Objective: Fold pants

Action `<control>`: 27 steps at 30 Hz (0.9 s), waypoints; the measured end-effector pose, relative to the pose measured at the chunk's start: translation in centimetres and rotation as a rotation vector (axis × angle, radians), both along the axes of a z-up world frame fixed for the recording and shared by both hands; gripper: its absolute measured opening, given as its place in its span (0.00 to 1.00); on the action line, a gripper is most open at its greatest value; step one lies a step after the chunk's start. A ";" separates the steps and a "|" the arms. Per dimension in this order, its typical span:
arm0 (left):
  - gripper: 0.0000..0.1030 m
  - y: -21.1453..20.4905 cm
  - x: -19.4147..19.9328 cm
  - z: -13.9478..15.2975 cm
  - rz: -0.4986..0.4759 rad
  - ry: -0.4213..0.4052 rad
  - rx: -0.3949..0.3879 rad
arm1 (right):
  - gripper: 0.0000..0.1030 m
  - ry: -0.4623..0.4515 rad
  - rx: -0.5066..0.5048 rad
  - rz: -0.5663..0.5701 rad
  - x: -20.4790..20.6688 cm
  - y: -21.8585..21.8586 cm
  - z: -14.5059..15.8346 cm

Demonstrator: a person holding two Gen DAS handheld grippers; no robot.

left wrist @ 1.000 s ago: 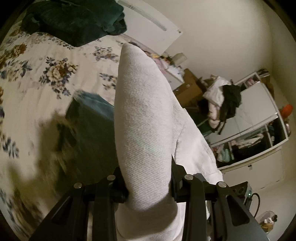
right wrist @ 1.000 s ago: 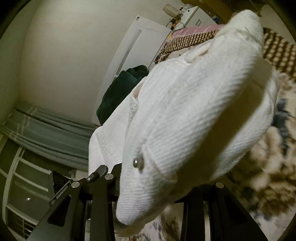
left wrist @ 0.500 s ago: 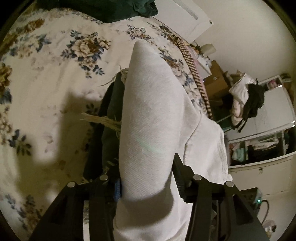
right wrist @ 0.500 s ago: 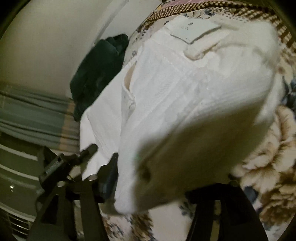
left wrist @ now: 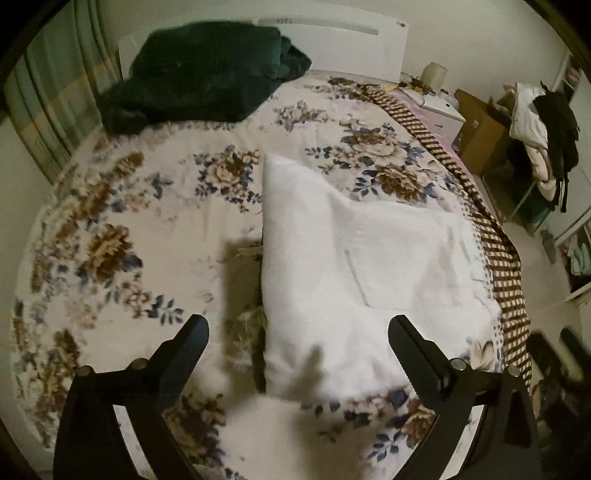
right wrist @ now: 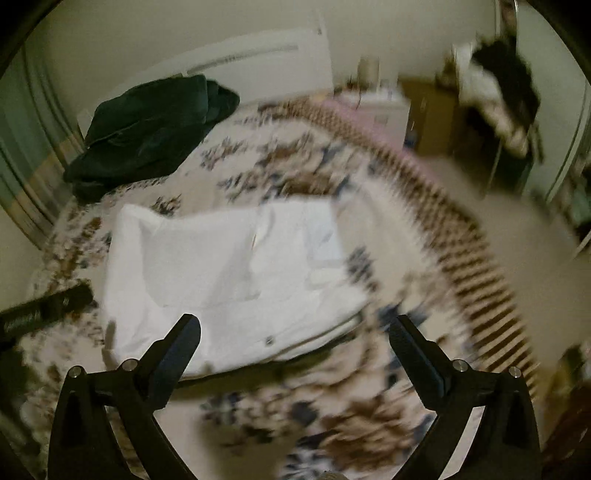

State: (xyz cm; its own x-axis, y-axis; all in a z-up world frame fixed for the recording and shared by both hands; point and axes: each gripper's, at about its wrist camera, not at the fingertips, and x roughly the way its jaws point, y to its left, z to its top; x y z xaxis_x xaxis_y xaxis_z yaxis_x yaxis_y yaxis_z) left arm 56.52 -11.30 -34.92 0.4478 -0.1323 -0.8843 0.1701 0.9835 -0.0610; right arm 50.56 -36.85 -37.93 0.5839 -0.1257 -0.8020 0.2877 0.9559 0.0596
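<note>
The white pants (left wrist: 354, 273) lie folded in a rough rectangle on the floral bedspread (left wrist: 122, 236). In the right wrist view the white pants (right wrist: 229, 273) show a small button near the front edge. My left gripper (left wrist: 297, 334) is open and empty, raised above the near edge of the pants. My right gripper (right wrist: 293, 332) is open and empty, above the pants' front edge. A dark frayed garment (left wrist: 255, 332) peeks out under the pants' left side.
A dark green blanket (left wrist: 199, 85) is piled by the white headboard (left wrist: 332, 33). The bed's checked border (left wrist: 491, 240) runs along the right edge. Beyond it stand a cardboard box (left wrist: 480, 129) and a rack heaped with clothes (left wrist: 546, 129). The left gripper's body (right wrist: 40, 310) shows at left.
Both grippers have let go of the white pants and opened. The pants dropped onto the bed, and both grippers pulled back and up.
</note>
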 end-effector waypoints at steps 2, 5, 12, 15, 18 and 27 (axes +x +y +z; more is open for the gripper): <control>0.96 -0.6 -1.6 1.9 0.014 -0.027 0.016 | 1.00 -0.014 -0.045 0.005 -0.7 -0.3 3.1; 0.96 -1.0 -3.4 4.2 0.035 -0.049 0.012 | 1.00 -0.021 -0.059 0.012 -2.3 -0.1 7.3; 0.96 -2.0 -10.1 11.9 0.070 -0.148 0.005 | 1.00 -0.067 -0.055 0.036 -9.5 0.0 16.2; 0.96 -2.3 -13.0 14.3 0.084 -0.176 0.002 | 1.00 -0.100 -0.065 0.058 -12.8 0.0 19.6; 0.96 -2.6 -17.0 17.5 0.088 -0.224 0.006 | 1.00 -0.137 -0.078 0.079 -16.5 -0.1 23.0; 0.96 -2.4 -26.8 23.6 0.125 -0.320 0.016 | 1.00 -0.244 -0.083 0.129 -28.3 -0.9 32.1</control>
